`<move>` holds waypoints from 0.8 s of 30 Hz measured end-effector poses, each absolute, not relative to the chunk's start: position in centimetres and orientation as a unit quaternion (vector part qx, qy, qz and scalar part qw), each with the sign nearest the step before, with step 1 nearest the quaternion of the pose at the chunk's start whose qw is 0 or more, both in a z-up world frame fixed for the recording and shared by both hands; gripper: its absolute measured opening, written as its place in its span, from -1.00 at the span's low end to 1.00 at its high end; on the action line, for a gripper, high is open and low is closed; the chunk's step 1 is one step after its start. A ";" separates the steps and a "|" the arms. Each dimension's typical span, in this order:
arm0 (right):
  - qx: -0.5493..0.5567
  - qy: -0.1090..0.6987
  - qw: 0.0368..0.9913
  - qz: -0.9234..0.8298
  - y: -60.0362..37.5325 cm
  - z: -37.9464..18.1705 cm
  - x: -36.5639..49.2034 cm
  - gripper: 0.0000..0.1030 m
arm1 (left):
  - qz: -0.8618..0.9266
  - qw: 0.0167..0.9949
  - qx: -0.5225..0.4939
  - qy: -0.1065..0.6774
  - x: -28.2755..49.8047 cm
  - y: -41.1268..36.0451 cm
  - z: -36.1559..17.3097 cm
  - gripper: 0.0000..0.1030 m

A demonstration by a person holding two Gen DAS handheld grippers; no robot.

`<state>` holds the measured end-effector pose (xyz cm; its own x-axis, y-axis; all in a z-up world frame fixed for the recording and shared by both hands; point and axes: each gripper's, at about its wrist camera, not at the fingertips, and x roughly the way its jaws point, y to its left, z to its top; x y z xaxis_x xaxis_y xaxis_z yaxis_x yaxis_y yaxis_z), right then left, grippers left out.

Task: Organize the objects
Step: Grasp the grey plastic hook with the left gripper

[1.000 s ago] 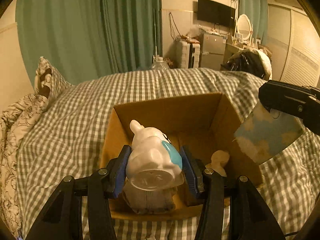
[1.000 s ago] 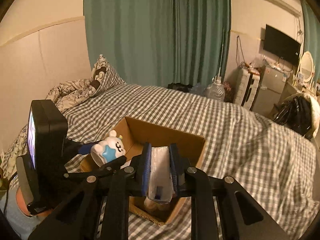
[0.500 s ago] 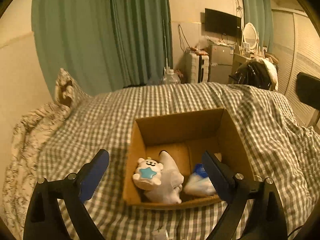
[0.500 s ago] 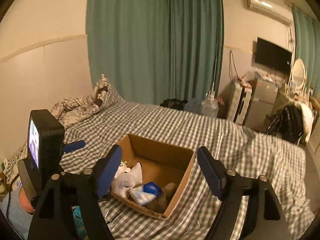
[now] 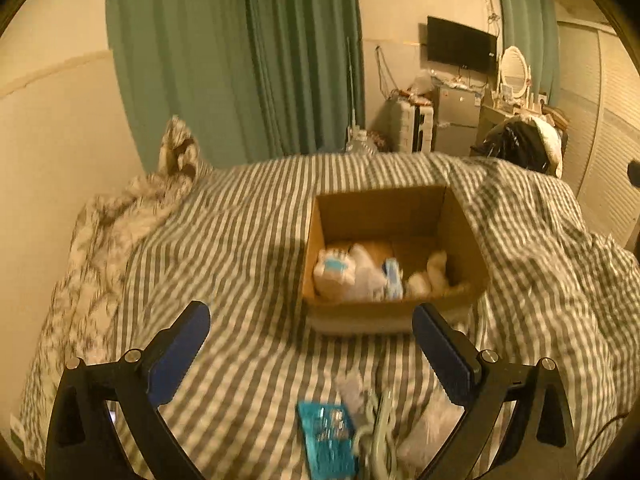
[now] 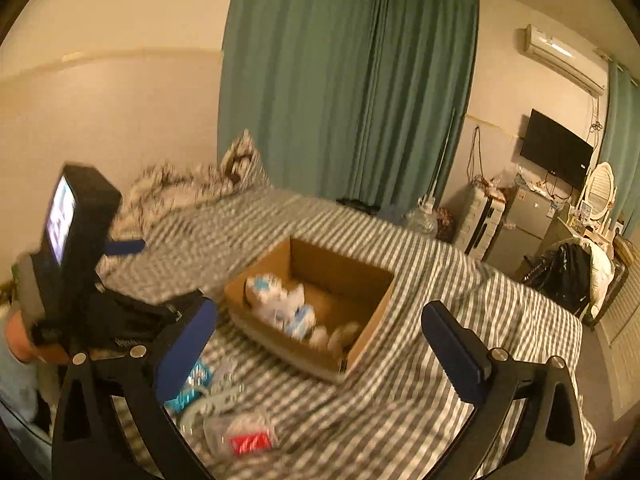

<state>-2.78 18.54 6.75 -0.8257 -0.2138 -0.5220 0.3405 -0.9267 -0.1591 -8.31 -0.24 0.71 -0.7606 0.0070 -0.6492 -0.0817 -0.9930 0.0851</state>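
Observation:
A brown cardboard box (image 5: 460, 236) (image 6: 372, 312) stands on the checked bed. Inside it lie the white toy with a blue star (image 5: 334, 272) (image 6: 262, 288), a blue-and-white pack (image 5: 394, 280) (image 6: 300, 320) and a pale plush (image 5: 436, 268). My left gripper (image 5: 310, 336) is open and empty, held above the bed short of the box. My right gripper (image 6: 318, 340) is open and empty, also back from the box. Loose on the bed near me lie a teal packet (image 5: 326, 436) (image 6: 188, 384), a pale chain-like item (image 5: 380, 428) (image 6: 208, 400) and a clear bag with a red label (image 6: 244, 436).
Patterned pillows (image 5: 120, 208) lie at the left by the wall. Green curtains (image 5: 248, 60) hang behind the bed. A fridge, drawers and TV (image 5: 460, 44) stand at the far right. The left gripper's body with its screen (image 6: 76, 240) shows at the left of the right wrist view.
Both grippers opened and dropped the white toy and the blue-and-white pack into the box. Both have since pulled back and up from the box, bringing loose items on the bed into view.

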 end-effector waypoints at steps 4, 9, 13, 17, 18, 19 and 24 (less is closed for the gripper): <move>0.310 0.132 0.155 -0.929 17.9 1.8 -2.3 0.99 | 0.929 0.014 -0.364 0.059 -6.1 -0.7 -2.3 1.00; 0.379 0.133 0.163 -0.901 17.3 -4.7 -2.6 0.99 | 0.915 0.023 -0.397 0.064 -3.8 0.2 -6.9 1.00; 0.415 0.117 0.174 -0.885 17.9 -7.9 -2.4 0.99 | 0.898 0.043 -0.433 0.067 -2.7 1.1 -10.4 0.92; 0.426 0.104 0.160 -0.885 19.1 -8.7 -2.4 0.99 | 0.880 0.048 -0.464 0.090 -2.9 2.2 -13.3 0.61; 0.427 0.098 0.158 -0.885 19.4 -8.7 -2.4 0.99 | 0.877 0.045 -0.469 0.095 -2.9 2.4 -13.9 0.59; 0.428 0.093 0.158 -0.885 19.6 -8.8 -2.4 0.99 | 0.877 0.042 -0.469 0.100 -3.0 2.5 -14.2 0.59; 0.436 0.093 0.152 -0.882 19.5 -9.4 -2.6 0.99 | 0.875 0.038 -0.468 0.120 -3.1 3.2 -15.2 0.59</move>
